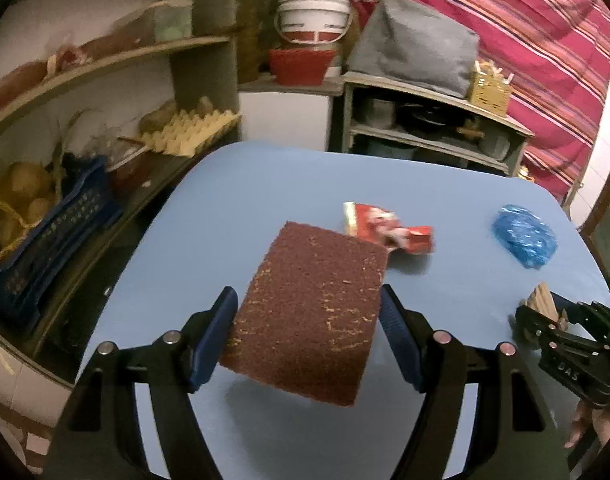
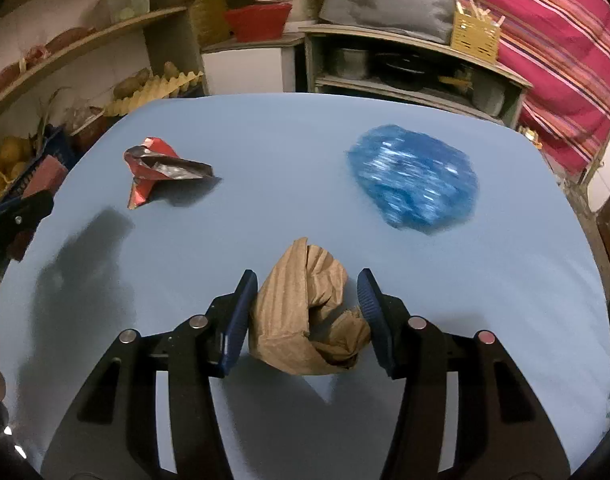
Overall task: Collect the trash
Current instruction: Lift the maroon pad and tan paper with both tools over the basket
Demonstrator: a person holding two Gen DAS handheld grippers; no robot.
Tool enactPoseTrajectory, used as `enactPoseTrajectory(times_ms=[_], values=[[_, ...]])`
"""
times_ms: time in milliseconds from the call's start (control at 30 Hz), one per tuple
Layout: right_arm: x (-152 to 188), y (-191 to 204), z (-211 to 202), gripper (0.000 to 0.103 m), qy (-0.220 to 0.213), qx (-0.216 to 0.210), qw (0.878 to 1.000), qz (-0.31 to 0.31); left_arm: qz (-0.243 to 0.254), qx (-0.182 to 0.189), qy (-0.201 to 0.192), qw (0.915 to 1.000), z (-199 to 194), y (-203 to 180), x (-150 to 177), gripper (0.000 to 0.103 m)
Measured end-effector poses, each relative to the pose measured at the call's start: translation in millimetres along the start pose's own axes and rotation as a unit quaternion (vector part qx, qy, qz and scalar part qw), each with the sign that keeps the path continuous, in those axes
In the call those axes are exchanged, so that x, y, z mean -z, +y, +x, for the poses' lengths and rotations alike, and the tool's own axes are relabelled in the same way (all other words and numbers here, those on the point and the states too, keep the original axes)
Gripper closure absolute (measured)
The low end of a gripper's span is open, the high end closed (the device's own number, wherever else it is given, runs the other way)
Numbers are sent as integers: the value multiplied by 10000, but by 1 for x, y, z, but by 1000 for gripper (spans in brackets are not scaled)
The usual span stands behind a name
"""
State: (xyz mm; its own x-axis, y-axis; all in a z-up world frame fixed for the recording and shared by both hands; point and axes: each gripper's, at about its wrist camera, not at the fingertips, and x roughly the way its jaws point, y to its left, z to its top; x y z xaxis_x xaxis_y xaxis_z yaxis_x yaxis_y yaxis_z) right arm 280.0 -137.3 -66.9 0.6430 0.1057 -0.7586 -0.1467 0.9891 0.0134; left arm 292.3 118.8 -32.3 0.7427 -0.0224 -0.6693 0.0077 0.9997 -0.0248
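Note:
My left gripper (image 1: 308,312) is shut on a brown scouring pad (image 1: 309,316) and holds it above the blue table (image 1: 209,216). My right gripper (image 2: 305,300) is shut on a crumpled brown paper bag (image 2: 301,316) just above the table. A crumpled red wrapper (image 1: 389,230) lies beyond the pad; it also shows in the right wrist view (image 2: 161,168). A crumpled blue plastic bag (image 2: 415,176) lies at the far right of the table, also seen in the left wrist view (image 1: 525,236). The right gripper body (image 1: 569,344) shows at the right edge of the left wrist view.
Shelves on the left hold an egg tray (image 1: 193,130), potatoes (image 1: 21,192) and a blue crate (image 1: 61,224). Behind the table stand a red basket (image 1: 301,66), a white bucket (image 1: 315,20), a low shelf unit (image 1: 429,128) and a striped cloth (image 1: 545,48).

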Motion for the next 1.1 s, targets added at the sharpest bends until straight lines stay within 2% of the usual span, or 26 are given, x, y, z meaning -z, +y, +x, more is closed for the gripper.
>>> enactPoseTrajectory(times_ms=[267, 400, 633, 933, 1100], values=[[21, -52, -51, 51, -271, 193, 9993, 154, 160, 196, -65, 9997, -20, -51, 15, 32], [31, -85, -77, 51, -500, 158, 9979, 379, 431, 40, -276, 9987, -33, -78, 21, 32], [47, -145, -134, 51, -891, 197, 9938, 641, 487, 73, -576, 9971, -64, -132, 20, 32], [83, -249, -203, 51, -1229, 516, 9819, 1346, 886, 673, -862, 9900, -100, -252, 25, 32], [110, -306, -231, 51, -1229, 1062, 9742, 1568, 1174, 1174, -760, 9832, -105, -329, 32, 32]])
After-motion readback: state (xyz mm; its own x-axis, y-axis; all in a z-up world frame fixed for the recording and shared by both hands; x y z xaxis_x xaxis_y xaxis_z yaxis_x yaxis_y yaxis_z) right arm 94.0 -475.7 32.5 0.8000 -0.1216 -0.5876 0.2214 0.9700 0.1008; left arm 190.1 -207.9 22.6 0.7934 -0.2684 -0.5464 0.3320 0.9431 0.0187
